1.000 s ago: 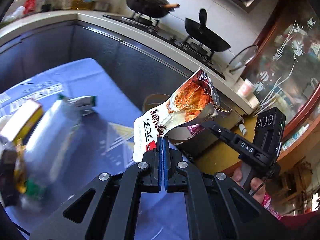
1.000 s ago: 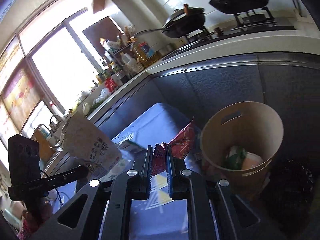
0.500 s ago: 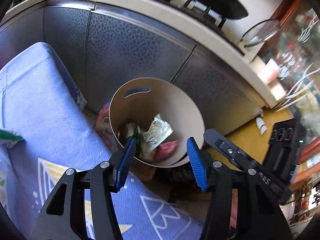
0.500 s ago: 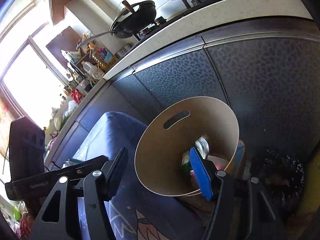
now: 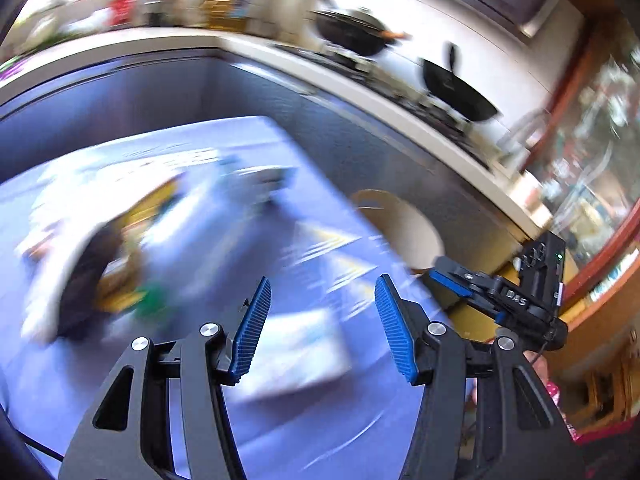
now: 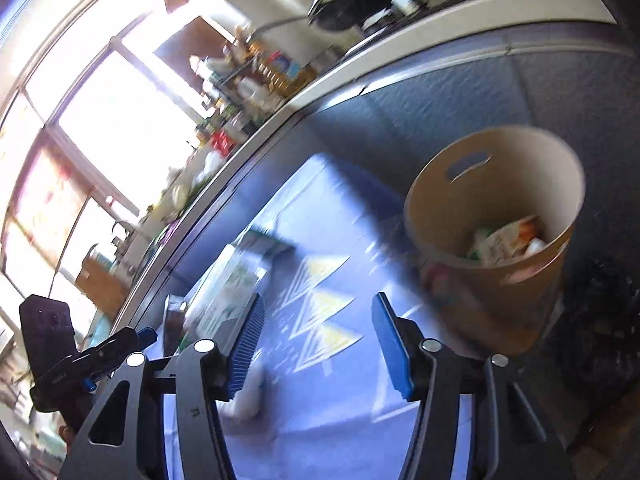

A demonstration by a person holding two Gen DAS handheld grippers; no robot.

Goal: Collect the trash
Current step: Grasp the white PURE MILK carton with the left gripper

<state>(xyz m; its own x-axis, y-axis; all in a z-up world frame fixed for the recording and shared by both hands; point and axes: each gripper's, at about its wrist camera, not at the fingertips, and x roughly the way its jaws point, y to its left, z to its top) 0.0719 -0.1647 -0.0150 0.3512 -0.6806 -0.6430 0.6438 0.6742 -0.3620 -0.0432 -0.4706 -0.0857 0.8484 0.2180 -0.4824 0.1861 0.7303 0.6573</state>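
Note:
My left gripper (image 5: 322,324) is open and empty above the blue tablecloth (image 5: 224,420). Blurred wrappers and packets (image 5: 100,248) lie on the cloth to its left. The tan round bin (image 5: 404,228) stands beyond the table's right edge. My right gripper (image 6: 316,344) is open and empty over the same cloth (image 6: 328,408). In the right wrist view the bin (image 6: 496,232) stands at the right with wrappers (image 6: 504,240) inside. A packet (image 6: 224,288) lies on the cloth left of the right gripper.
A dark cabinet front (image 5: 360,136) and a pale counter with woks (image 5: 352,32) run behind the table. A black bag (image 6: 600,320) lies on the floor right of the bin. The other gripper shows at each view's edge (image 5: 516,300) (image 6: 68,356).
Both grippers opened and let their wrappers fall into the bin. Both have since swung back from over the bin toward the table; both views are motion blurred.

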